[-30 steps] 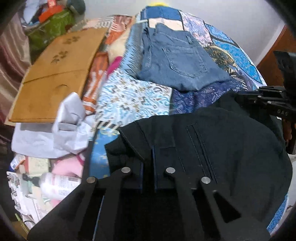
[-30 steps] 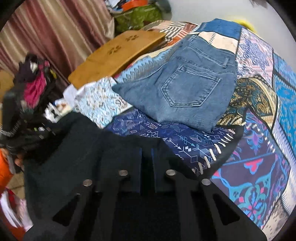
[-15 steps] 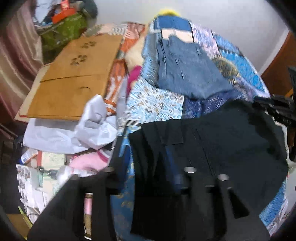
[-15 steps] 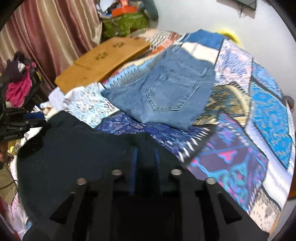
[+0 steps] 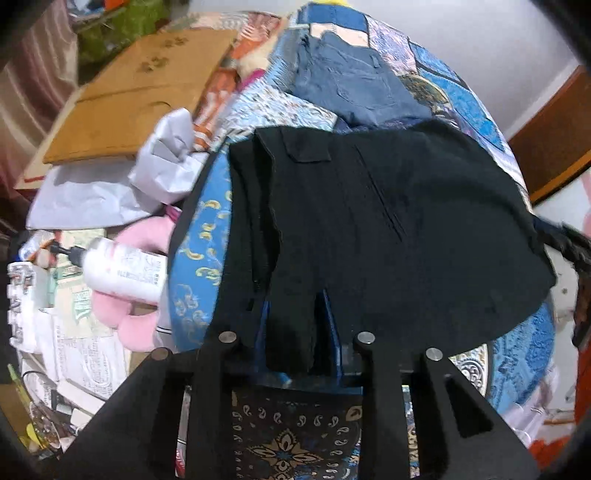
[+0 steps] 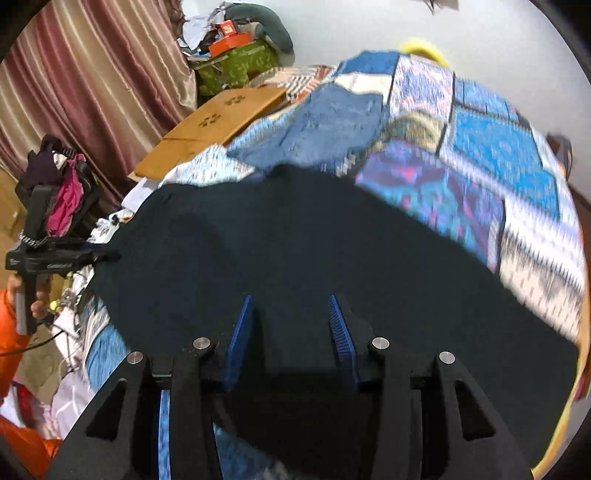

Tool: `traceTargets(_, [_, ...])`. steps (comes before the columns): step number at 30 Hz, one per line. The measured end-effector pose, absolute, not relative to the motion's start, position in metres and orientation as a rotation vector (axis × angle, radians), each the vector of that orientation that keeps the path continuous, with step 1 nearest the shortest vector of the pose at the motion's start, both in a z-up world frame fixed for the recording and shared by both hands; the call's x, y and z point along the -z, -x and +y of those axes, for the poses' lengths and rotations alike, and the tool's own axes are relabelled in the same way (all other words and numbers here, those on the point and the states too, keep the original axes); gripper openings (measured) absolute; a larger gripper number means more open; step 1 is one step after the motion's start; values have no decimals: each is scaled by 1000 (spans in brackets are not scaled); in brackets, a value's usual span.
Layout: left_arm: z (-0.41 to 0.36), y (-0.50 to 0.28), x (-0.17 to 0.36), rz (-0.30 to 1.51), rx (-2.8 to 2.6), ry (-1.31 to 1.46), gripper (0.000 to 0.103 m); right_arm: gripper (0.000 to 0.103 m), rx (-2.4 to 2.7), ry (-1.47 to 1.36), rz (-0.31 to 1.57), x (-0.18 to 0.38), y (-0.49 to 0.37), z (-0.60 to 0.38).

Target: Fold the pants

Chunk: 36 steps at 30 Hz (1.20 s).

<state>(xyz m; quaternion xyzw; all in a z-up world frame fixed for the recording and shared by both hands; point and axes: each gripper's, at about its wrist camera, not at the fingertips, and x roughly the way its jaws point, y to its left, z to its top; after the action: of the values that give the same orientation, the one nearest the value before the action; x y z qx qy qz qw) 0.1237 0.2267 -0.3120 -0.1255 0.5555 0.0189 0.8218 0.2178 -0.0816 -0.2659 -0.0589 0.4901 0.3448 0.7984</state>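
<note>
A plain white wall point(image 6: 351, 26) is seen across the top of the right wrist view. Striped maroon curtains point(image 6: 92, 74) are hung at its upper left. A bed is covered by a patchwork quilt point(image 6: 498, 147) at centre right. A flat cardboard sheet point(image 5: 140, 92) is laid at the upper left of the left wrist view, and a brown wooden panel point(image 5: 554, 147) is seen at its right edge.

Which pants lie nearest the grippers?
The black pants, spread right at both grippers' fingers; the blue jeans lie folded farther back on the quilt.
</note>
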Motion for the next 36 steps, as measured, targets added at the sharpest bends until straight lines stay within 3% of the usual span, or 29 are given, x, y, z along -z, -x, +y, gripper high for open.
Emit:
traceTargets(5, [221, -112, 302, 1142, -125, 150, 21, 40, -728, 125, 1037, 279, -194, -91])
traceTargets(17, [218, -111, 314, 1186, -147, 41, 25, 39, -496, 30, 1009, 291, -186, -173])
traceTargets(24, [207, -126, 255, 1101, -163, 15, 25, 44, -289, 39, 1035, 294, -180, -242])
traceTargets(27, [186, -144, 227, 1034, -119, 2, 34, 44, -255, -17, 1029, 288, -178, -265])
traceTargets(29, [165, -161, 217, 1003, -80, -5, 46, 44, -252, -49, 1008, 280, -177, -274])
traceTargets(36, [59, -235, 244, 1048, 137, -52, 50, 46, -263, -111, 946, 269, -165, -277])
